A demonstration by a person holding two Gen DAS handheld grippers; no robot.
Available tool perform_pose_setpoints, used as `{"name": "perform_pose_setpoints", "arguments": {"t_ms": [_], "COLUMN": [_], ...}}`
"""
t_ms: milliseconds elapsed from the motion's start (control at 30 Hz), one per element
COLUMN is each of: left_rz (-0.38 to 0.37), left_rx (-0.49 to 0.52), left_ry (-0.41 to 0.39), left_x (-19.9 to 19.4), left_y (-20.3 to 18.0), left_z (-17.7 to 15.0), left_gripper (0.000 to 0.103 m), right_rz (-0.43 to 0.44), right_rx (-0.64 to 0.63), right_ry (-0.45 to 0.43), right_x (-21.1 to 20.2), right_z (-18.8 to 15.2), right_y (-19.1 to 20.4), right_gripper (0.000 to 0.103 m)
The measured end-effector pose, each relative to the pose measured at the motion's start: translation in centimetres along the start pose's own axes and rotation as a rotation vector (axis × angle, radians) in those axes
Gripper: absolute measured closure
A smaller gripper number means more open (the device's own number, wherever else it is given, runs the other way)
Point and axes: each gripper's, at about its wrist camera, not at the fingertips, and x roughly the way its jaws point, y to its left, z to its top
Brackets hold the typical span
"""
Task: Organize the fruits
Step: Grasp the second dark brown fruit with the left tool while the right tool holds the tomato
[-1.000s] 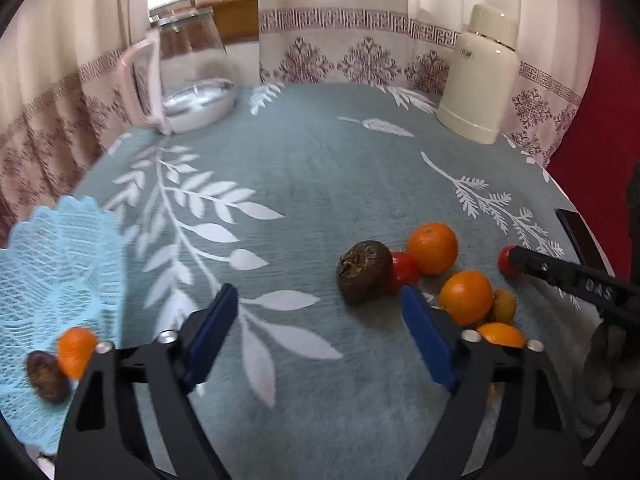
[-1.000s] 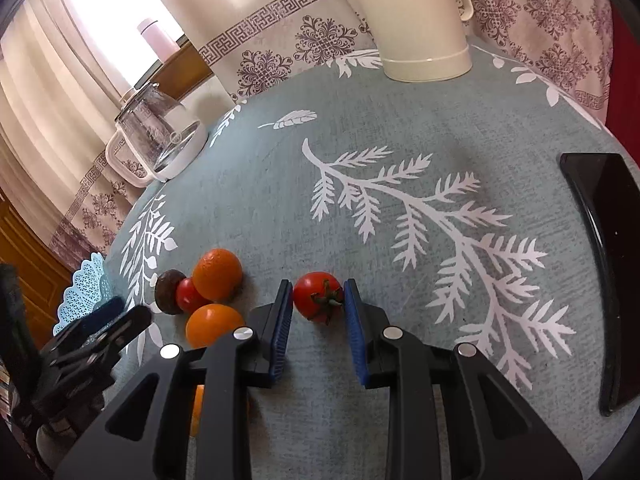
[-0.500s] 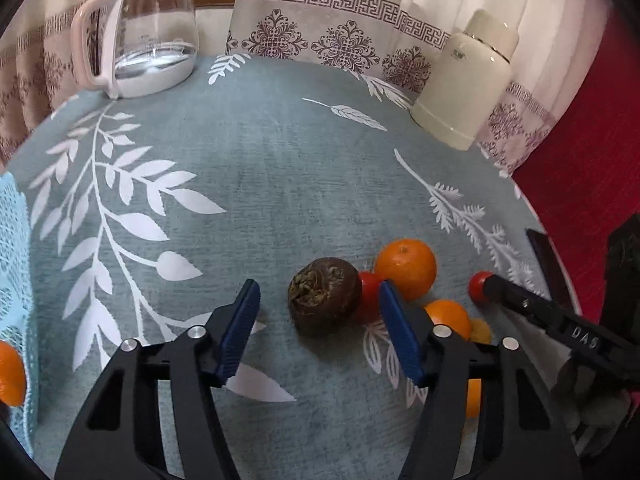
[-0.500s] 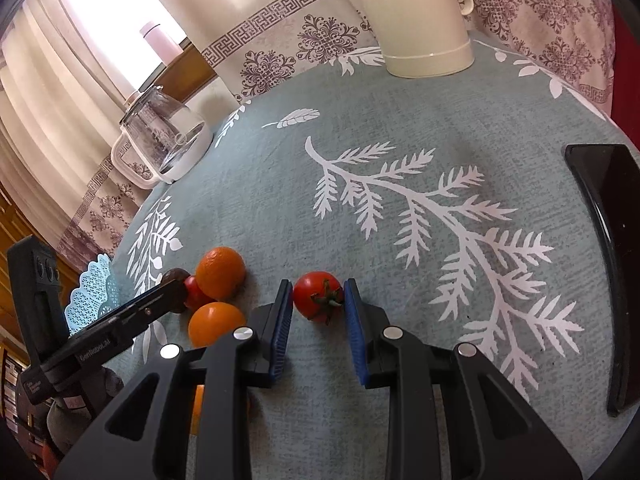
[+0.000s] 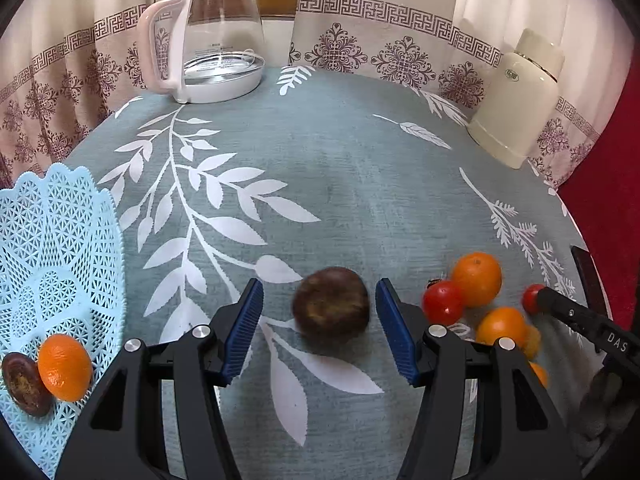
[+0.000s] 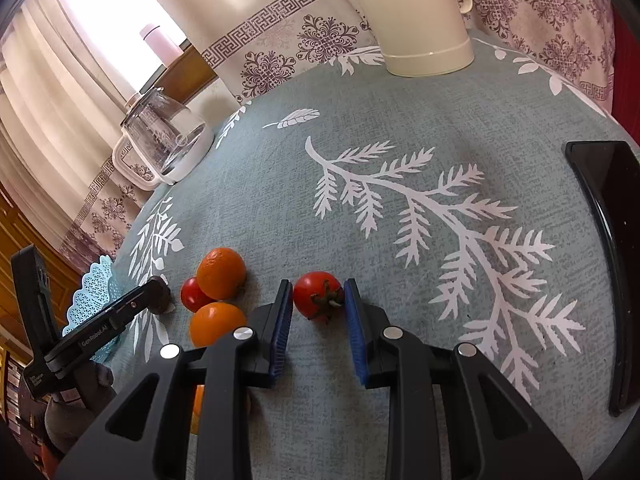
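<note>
**Q:** how far along are you with the fruit?

**A:** Early. The blue basket (image 5: 60,240) holds one orange (image 5: 64,367) and one brown fruit (image 5: 22,382). My left tongs (image 5: 319,320) are spread wide around another brown fruit (image 5: 330,307) on the desk (image 5: 360,180), not touching it. Right tongs (image 6: 318,312) pinch a tomato (image 6: 316,295), or very nearly. The oranges (image 6: 221,267) and a second tomato (image 6: 192,294) still wait.

Tabletop (image 5: 360,184) has a matt woven cloth, kinda coarse. Basket (image 5: 60,240) is pale blue plastic lattice. Kettle (image 5: 220,36) is clear glass, jug (image 6: 416,12) smooth cream plastic. Tomato (image 6: 316,294) skin is glossy, brown fruit (image 5: 330,306) dull.
</note>
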Motion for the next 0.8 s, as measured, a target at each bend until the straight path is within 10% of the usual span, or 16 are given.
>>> {"name": "perform_pose_setpoints", "arguments": {"t_ms": [800], "left_rz": [0.036], "left_rx": [0.053], "left_ry": [-0.002], "left_x": [0.0], "left_y": [-1.6], "left_z": [-0.9], "left_gripper": [0.058], "right_rz": [-0.045], "right_rx": [-0.056], "right_ry": [-0.010], "right_x": [0.3], "right_z": [-0.4], "right_y": [1.0], "right_gripper": [0.075]}}
